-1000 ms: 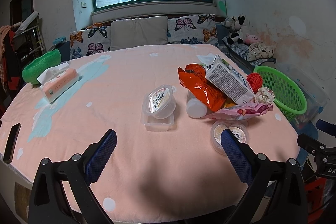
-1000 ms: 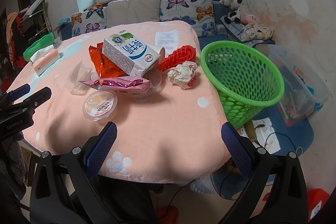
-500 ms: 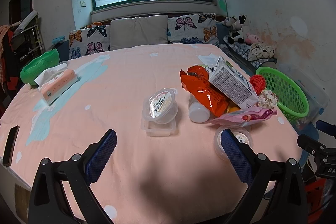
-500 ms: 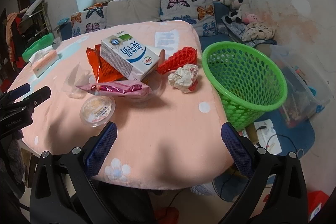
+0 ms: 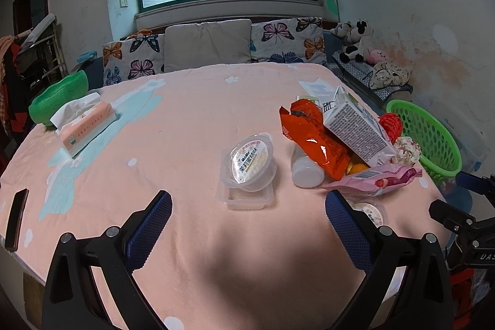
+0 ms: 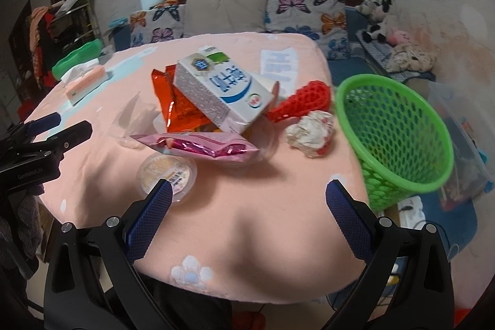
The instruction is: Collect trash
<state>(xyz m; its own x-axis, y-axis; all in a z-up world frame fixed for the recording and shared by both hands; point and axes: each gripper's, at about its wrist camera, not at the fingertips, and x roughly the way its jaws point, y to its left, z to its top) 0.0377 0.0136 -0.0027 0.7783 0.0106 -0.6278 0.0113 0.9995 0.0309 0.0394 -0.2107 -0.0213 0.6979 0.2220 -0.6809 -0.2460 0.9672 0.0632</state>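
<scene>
A pile of trash lies on the pink table: a white milk carton [image 6: 222,95], an orange snack bag [image 6: 176,104], a pink wrapper [image 6: 198,144], a red foam net [image 6: 303,101], a crumpled paper ball [image 6: 311,132] and a lidded cup [image 6: 167,172]. A clear jelly cup [image 5: 250,163] sits on a clear tray in the left wrist view. A green basket [image 6: 393,138] stands beside the table at the right. My left gripper [image 5: 247,221] is open and empty, short of the jelly cup. My right gripper [image 6: 247,212] is open and empty, short of the pile.
A tissue pack [image 5: 85,126] and a green bowl-shaped thing [image 5: 58,98] are at the table's far left. A dark phone [image 5: 15,218] lies at its left edge. A sofa with cushions [image 5: 207,45] is behind. A clear bin [image 6: 458,126] stands past the basket.
Both grippers have moved forward toward the table, so the trash looms larger. The right view has tilted a little. Nothing was picked up.
</scene>
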